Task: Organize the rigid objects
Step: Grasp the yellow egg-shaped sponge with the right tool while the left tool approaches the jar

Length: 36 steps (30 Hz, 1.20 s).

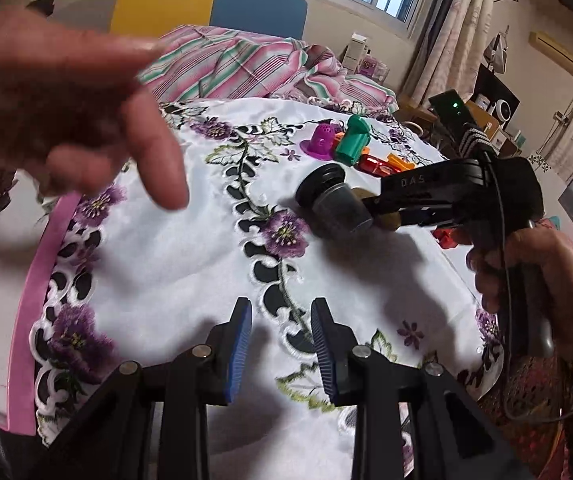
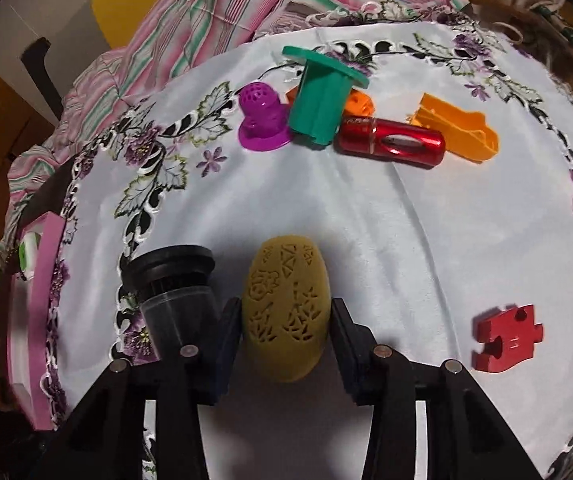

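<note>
1. The right gripper (image 2: 286,330) has its fingers (image 2: 228,336) pressed on both sides of a mustard egg (image 2: 288,312), so it is held, with the gap narrow and the pads flush on the shell.
2. The egg is an ochre oval with a matt, grainy skin and cut-out patterns: triangles near its far end, flower and leaf shapes lower down. Its near end sits between the fingers, and its far end points out over the counter (image 2: 366,220).
3. Just left of the egg, touching the left finger's outer side, a black jar (image 2: 174,296) lies tilted, with a wide ribbed lid and a smoky clear body.
4. Right of the gripper, well apart, a red puzzle piece (image 2: 506,336) lies flat on the white flowered cloth.
5. At the far side sits a cluster: a purple strainer cap (image 2: 262,120), a green spool (image 2: 318,100), a red tube (image 2: 392,142) and an orange scoop (image 2: 458,130).
6. The left gripper (image 1: 282,344) hangs above bare cloth, its blue-padded fingers (image 1: 240,344) partly apart with nothing between them.
7. A pink tray (image 1: 46,256) edges the counter on the left, and a bare hand (image 1: 66,100) is raised over it.
</note>
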Motion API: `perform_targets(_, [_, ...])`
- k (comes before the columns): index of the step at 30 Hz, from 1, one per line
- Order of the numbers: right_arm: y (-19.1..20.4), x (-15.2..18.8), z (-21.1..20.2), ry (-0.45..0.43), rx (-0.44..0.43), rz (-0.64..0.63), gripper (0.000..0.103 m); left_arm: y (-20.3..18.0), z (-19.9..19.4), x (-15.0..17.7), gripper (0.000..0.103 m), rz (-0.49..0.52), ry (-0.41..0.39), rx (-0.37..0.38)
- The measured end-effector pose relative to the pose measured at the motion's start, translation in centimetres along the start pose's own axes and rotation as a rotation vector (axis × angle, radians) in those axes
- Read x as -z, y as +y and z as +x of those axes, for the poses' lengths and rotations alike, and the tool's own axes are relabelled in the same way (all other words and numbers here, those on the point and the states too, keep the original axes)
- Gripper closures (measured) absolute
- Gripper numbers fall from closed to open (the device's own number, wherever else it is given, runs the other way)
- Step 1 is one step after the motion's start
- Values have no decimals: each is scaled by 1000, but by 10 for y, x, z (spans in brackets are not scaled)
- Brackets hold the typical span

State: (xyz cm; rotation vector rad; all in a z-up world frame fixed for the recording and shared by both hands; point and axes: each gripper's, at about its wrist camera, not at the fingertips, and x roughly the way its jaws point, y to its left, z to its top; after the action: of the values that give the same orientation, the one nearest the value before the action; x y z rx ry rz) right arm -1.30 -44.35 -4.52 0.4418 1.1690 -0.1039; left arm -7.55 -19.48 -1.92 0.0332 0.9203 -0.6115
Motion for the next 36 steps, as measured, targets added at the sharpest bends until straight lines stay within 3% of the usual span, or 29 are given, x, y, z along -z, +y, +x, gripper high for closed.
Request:
perform_targets(3, [10,4,0,6,-61,-25,59,-5,3,-1,73,-1,4,5])
perform_targets(9, [1,0,-7,-43,56,-10,59,-10,11,3,73,0,29,7])
perform_targets(15, [-4,-1,-6,-31,103,-4,59,-17,22,-2,73,-8,57,6])
perform_targets(23, [-28,-3,-8,-38,223,76,59,-48,45,-26,73,1,70,-15])
perform_targets(30, [-51,-7,-18,-64,261,161,59,-79,64,-50,73,29,58,-29])
perform_targets(36, [-60,-11,-23,-89,273,215,59,-84,83,-63,73,32,52,-64])
